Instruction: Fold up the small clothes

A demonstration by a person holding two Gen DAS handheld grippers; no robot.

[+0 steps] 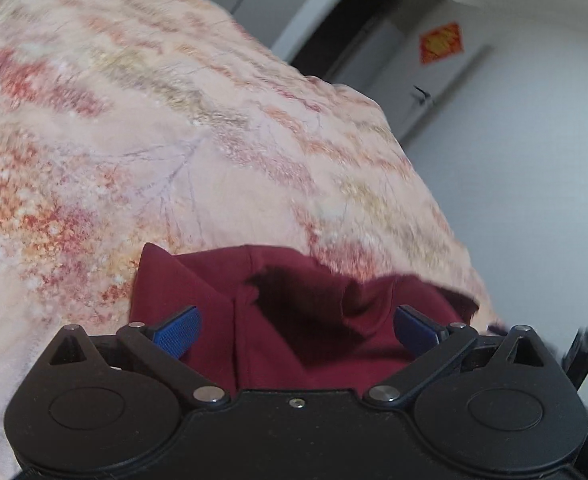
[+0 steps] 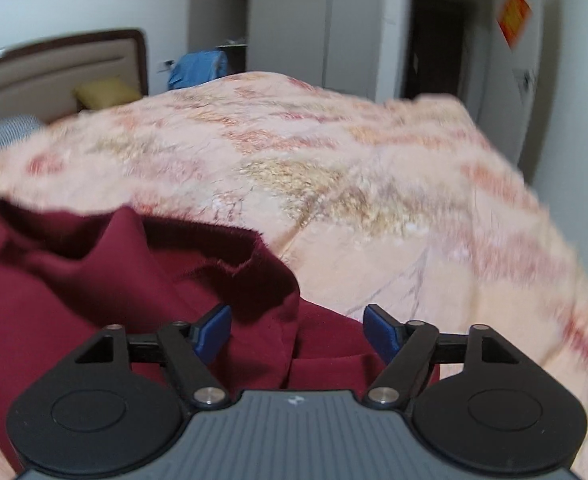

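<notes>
A dark red garment [image 1: 294,320] lies rumpled on the bed's floral bedspread [image 1: 173,140]. The left gripper [image 1: 297,330] hangs over it, jaws spread wide with the cloth below, ungripped. The right gripper [image 2: 297,332] also stands open, its jaws straddling the garment's edge.

Both wrist views close, angled down, sharing bedspread [image 1: 173,140], somewhat blurred
</notes>
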